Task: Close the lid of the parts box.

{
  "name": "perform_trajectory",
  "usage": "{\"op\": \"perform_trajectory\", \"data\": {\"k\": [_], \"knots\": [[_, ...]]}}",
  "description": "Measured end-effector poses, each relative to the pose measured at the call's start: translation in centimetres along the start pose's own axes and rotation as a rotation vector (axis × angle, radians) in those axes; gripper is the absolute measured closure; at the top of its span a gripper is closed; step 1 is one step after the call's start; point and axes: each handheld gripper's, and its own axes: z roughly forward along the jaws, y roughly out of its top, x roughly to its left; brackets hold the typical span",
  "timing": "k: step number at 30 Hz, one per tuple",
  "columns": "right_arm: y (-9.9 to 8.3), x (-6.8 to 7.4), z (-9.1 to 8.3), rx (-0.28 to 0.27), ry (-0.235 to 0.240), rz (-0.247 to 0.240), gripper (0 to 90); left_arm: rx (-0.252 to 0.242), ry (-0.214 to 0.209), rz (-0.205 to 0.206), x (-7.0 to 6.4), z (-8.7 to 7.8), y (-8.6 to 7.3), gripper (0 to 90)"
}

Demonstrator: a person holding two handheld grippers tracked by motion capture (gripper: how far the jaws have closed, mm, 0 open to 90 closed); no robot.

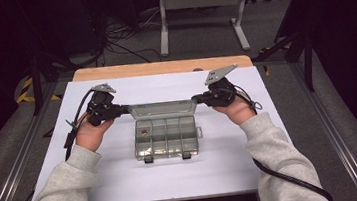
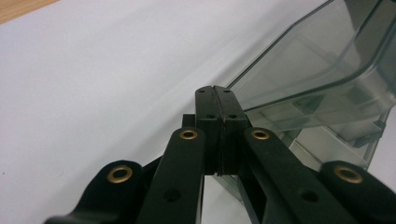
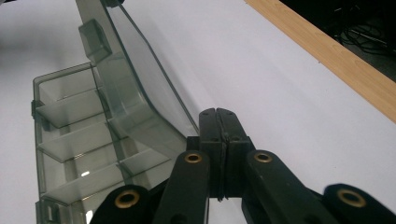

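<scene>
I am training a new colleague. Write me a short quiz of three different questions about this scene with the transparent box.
1. True or false: the lid of the clear grey plastic compartment box on the white table sheet stands open.
2. Which compartment holds the small dark red item? A) far left B) far right C) none
3. Fill in: the jaws of the left gripper and of the right gripper are both ____.

Key: 1 true. 2 A, in the high view. 3 shut, pressed together beside the lid's two ends; whether they touch it cannot be told.
</scene>
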Motion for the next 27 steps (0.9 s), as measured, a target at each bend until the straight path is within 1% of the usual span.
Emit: {"op": "perform_trajectory", "data": {"k": [2, 4, 6, 9, 10, 13, 15, 17, 19, 20, 27], "knots": [[0.1, 0.3, -0.1, -0.002, 0.008, -0.004, 90.0, -0.004, -0.005, -0.006, -0.3, -0.1, 0.0, 89.4], [0.2, 0.3, -0.2, 0.001, 0.008, -0.009, 90.0, -0.006, -0.006, 0.005, -0.5, -0.3, 0.0, 89.4], [0.3, 0.7, -0.3, 0.004, 0.021, -0.016, 90.0, -0.003, -0.011, 0.013, -0.7, -0.6, 0.0, 89.5], [0.4, 1.0, -0.5, 0.010, 0.024, -0.023, 90.0, -0.001, -0.005, 0.023, -0.8, -0.8, 0.0, 89.4], [0.4, 1.1, -0.6, 0.011, 0.026, -0.028, 90.0, 0.000, -0.017, 0.015, -0.9, -0.8, 0.0, 89.4], [0.5, 1.5, -0.8, 0.016, 0.035, -0.029, 90.0, -0.001, -0.017, 0.021, -1.4, -1.0, 0.0, 89.4], [0.5, 1.7, -0.9, 0.019, 0.040, -0.028, 90.0, -0.002, -0.025, 0.026, -1.6, -1.3, -0.1, 89.4], [0.5, 2.0, -1.0, 0.025, 0.045, -0.032, 90.0, 0.003, -0.031, 0.041, -1.9, -1.5, -0.1, 89.4], [0.5, 2.3, -1.1, 0.031, 0.049, -0.040, 90.0, 0.008, -0.037, 0.043, -2.2, -1.6, -0.2, 89.4], [0.5, 2.4, -1.1, 0.036, 0.050, -0.042, 90.0, 0.013, -0.043, 0.047, -2.4, -1.6, -0.2, 89.4], [0.3, 3.3, -1.1, 0.056, 0.072, -0.052, 90.0, 0.058, -0.052, 0.079, -3.1, -1.7, -0.5, 89.0]]}}
